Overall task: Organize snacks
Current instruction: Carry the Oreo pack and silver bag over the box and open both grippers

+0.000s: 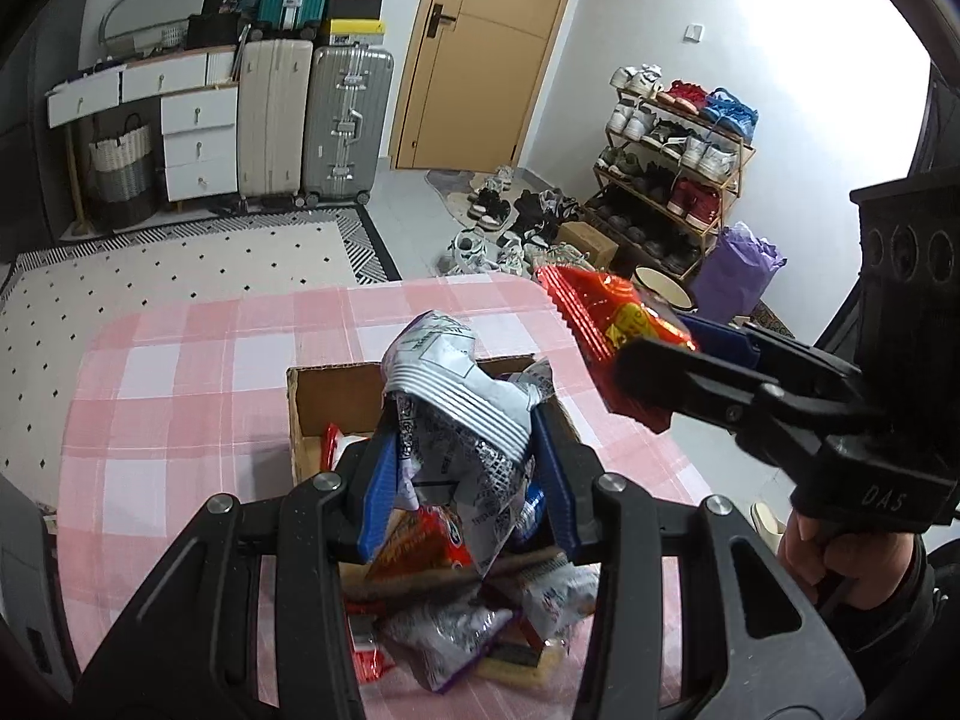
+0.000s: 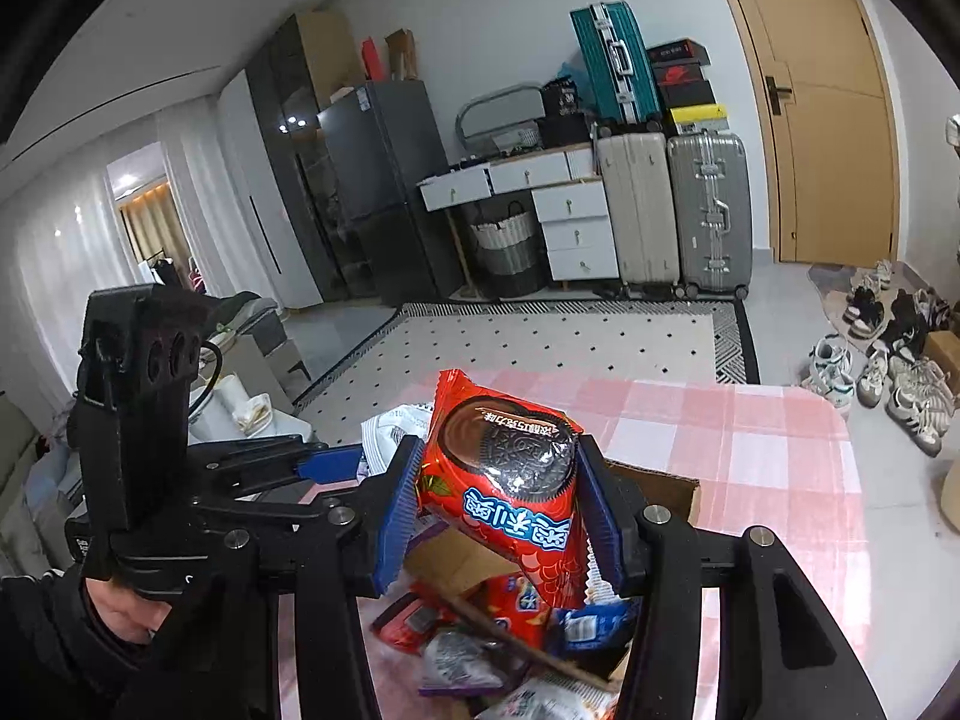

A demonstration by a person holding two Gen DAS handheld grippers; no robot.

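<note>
Checked table (image 1: 180,360); both hand-held grippers raised, gripping packets.

The right gripper (image 2: 495,498) clamps a red cookie packet (image 2: 510,486) between its blue pads, above an open cardboard box (image 2: 660,492) on the pink checked desk (image 2: 750,450). More snack packets (image 2: 480,642) lie jumbled below it. At left, the left gripper (image 2: 336,462) pinches a white packet (image 2: 390,426).
</note>
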